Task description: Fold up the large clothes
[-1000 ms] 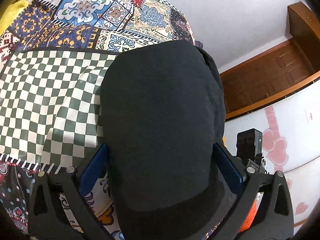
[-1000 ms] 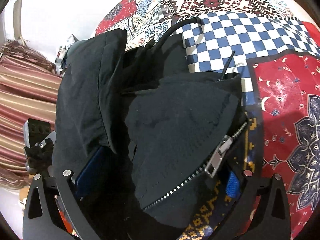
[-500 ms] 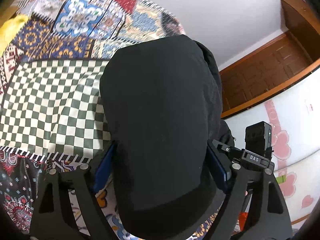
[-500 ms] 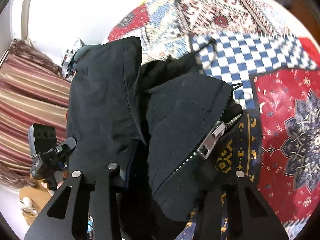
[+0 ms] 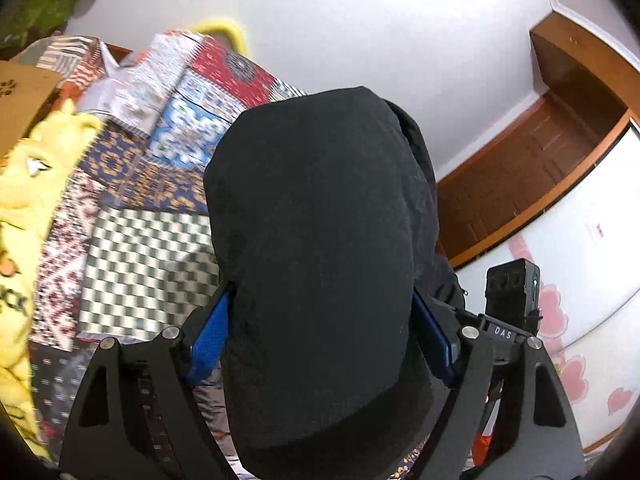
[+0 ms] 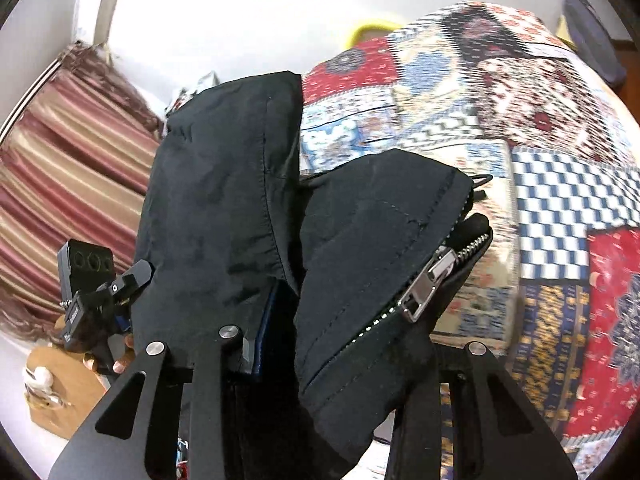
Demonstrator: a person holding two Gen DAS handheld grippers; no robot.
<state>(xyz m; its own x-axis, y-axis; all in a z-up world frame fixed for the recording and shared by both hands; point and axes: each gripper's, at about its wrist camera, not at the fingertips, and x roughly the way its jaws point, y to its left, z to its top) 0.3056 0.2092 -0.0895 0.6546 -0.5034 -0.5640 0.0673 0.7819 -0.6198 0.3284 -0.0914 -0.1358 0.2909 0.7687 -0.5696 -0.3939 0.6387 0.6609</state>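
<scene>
Patchwork bedspread (image 6: 540, 168), black zip jacket (image 5: 320, 240) bunched, L & R fingers (image 5: 208, 332) clenched on it.

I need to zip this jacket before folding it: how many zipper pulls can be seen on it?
1. The zipper pull hangs on the black jacket in the right gripper. The left wrist view shows none; folds may hide others.

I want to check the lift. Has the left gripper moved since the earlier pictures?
Yes. The left gripper, closed on the black jacket, has risen and tipped up: the checked patch of the quilt now sits lower in its view, with more white wall above.
</scene>
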